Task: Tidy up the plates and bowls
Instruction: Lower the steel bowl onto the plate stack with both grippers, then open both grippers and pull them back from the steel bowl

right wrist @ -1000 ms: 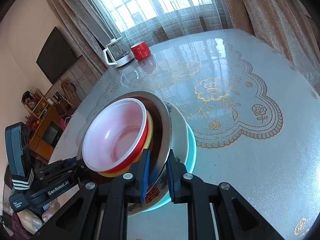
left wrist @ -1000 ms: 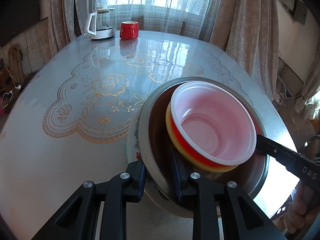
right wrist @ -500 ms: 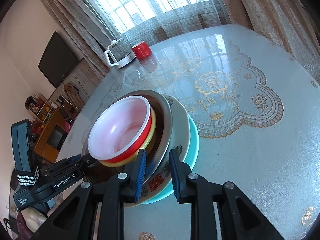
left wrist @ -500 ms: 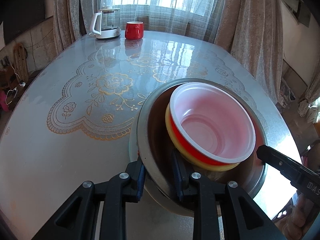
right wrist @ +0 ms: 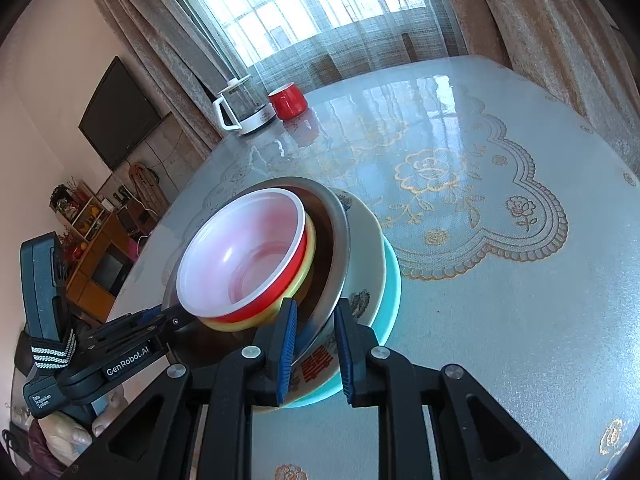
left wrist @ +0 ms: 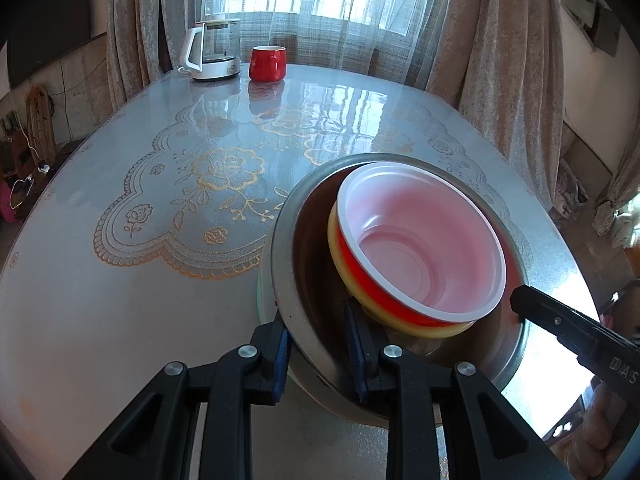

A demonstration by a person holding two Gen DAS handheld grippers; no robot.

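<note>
- Glass-covered tabletop (left wrist: pixel 120 300) with a lace pattern, window and curtains behind. Kettle (left wrist: pixel 212 52) and red mug (left wrist: pixel 267 64) sit at the far end, about 11 o'clock in the left wrist view, well apart from the work.
- All the crockery is nested in one stack at the near edge, about 4 o'clock in that view. From the top: red bowl (left wrist: pixel 424 240) with a white inside, yellow bowl (left wrist: pixel 336 240), steel bowl (left wrist: pixel 304 264), white plate (right wrist: pixel 366 248), teal plate (right wrist: pixel 394 280).
- Left gripper (left wrist: pixel 316 340): nearly closed, pads astride the steel bowl's rim at its 7 o'clock, one inside the wall and one outside. Reads as a clamp.
- Right gripper (right wrist: pixel 316 340): jaws have just been closing. They are narrow now, with the steel bowl's rim and the white plate's edge pinched between them, on the side of the stack opposite the left gripper.
- Handling, my judgement: the two plastic bowls are light, a bit flexible and loose in the nest, so any tilt slides them.
- Steel is stiff but thin and slick, so a rim pinch can skate.
- White plate looks ceramic: heavy and chippable. It makes most of the load.
- Best hold: opposing rim pinches that catch steel and plate together, pads deep over the rim, stack kept level.
- Risk: glass top is slippery, so the teal plate may stay behind or skid.
</note>
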